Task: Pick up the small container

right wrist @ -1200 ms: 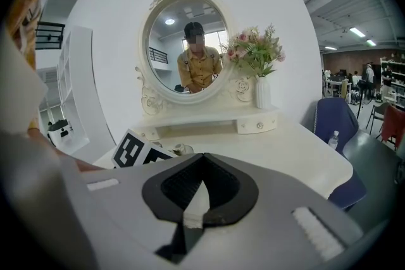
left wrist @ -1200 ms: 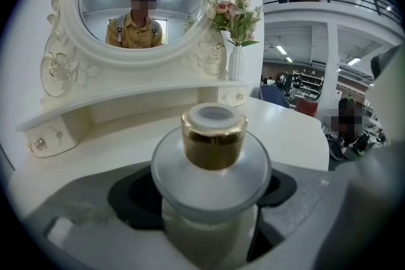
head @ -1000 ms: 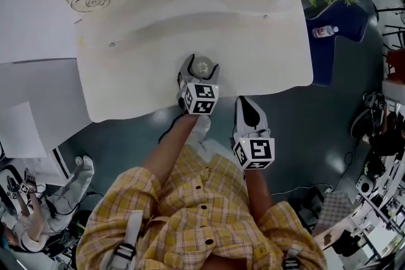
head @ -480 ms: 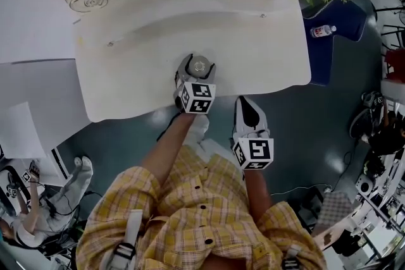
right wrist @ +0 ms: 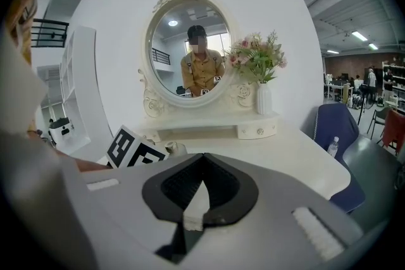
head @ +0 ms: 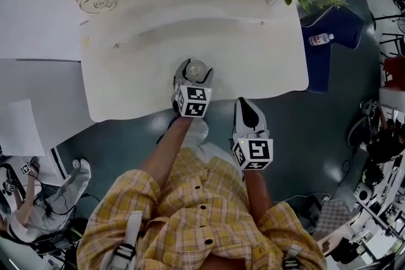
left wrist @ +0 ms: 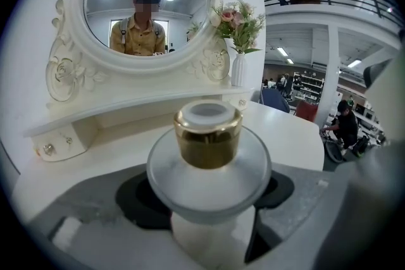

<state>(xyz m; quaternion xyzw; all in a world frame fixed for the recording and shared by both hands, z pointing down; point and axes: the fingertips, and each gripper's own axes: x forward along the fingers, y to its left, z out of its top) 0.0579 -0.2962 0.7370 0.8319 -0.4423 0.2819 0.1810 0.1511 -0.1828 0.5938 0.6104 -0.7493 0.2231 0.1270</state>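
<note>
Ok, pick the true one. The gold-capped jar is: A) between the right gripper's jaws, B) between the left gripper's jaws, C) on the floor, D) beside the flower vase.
B: the jar sits between the jaws of the left gripper, which have just been closing; the right gripper has its jaws together.

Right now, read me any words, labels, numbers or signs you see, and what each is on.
No text here can be read.
Bottle: red label, too small to read.
Marker cubes: black-and-white square patterns, no words.
Jar: no label shows.
</note>
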